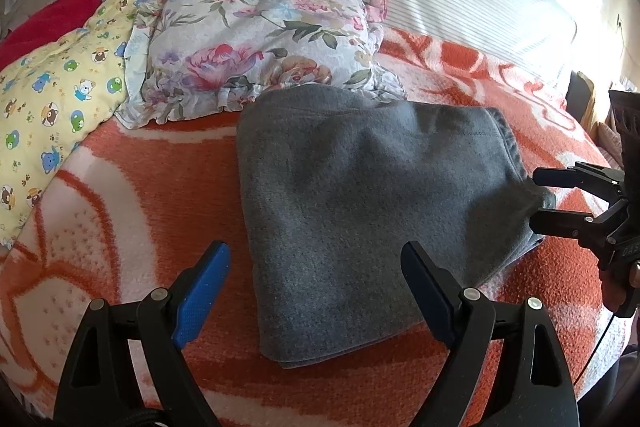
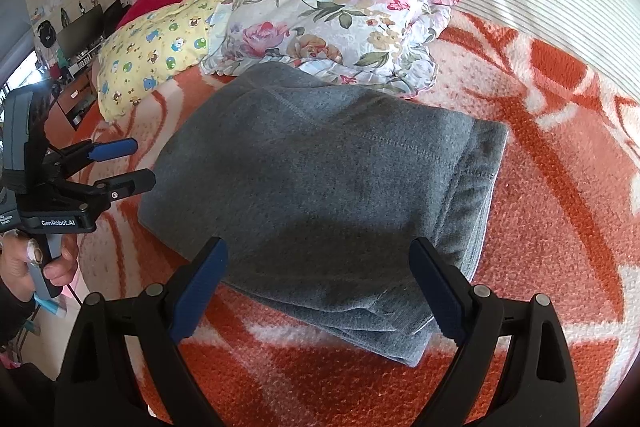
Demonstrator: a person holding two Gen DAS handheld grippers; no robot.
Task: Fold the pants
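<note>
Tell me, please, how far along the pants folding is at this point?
Nearly finished, by the look of it. The grey pants already lie in a compact, layered stack on the orange blanket, their far edge against the floral pillow. Nothing is in hand: the left gripper and right gripper are both open beside the stack. At most a little squaring of the stepped edges seems left.

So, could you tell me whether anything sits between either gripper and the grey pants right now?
Nothing visible does. The left gripper is open with the folded grey pants directly ahead, and the right gripper is open over their near edge. The floral pillow lies beyond them.
</note>
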